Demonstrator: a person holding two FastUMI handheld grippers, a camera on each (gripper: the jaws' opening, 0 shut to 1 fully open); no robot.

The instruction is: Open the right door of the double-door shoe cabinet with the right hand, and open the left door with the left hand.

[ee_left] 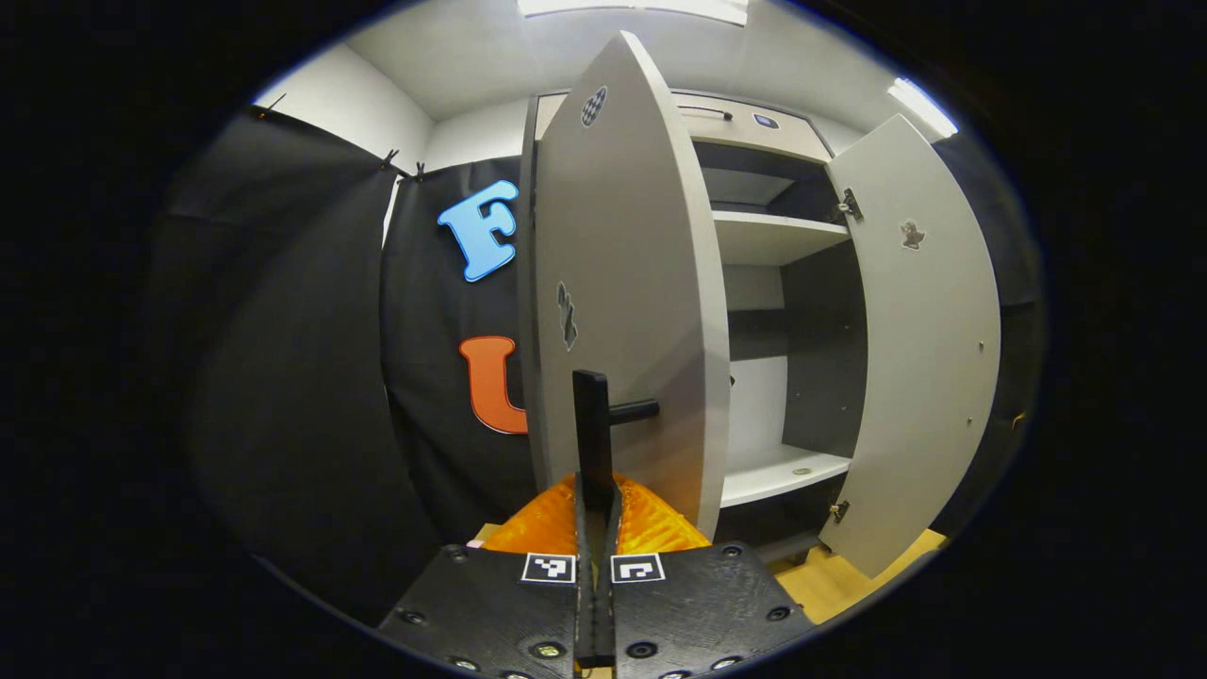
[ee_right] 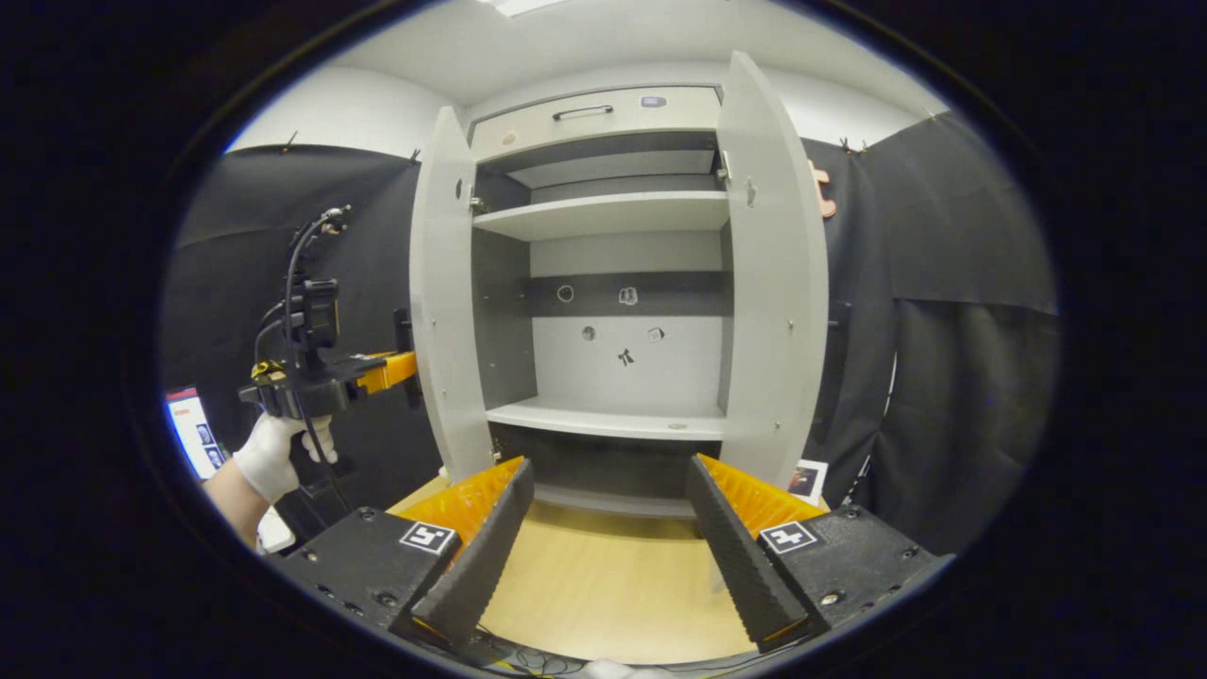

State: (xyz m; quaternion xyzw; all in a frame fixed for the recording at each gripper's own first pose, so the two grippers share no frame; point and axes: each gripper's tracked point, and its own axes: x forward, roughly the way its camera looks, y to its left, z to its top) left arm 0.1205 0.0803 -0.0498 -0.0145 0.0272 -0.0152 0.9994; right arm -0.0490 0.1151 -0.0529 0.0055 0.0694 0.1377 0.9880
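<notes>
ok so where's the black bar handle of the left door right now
In the left gripper view the black bar handle stands low centre, clamped in the left gripper, on the grey left door.

Ahead of my right jaws, the wooden floor [ee_right: 603, 575] carries the shoe cabinet [ee_right: 613, 283], which stands directly on it. Beyond my jaws, the cabinet's lower shelf [ee_right: 613, 418] bears one small round item [ee_right: 675, 426] near its front edge, too small to identify; the upper shelf [ee_right: 603, 217] sits higher.
</notes>
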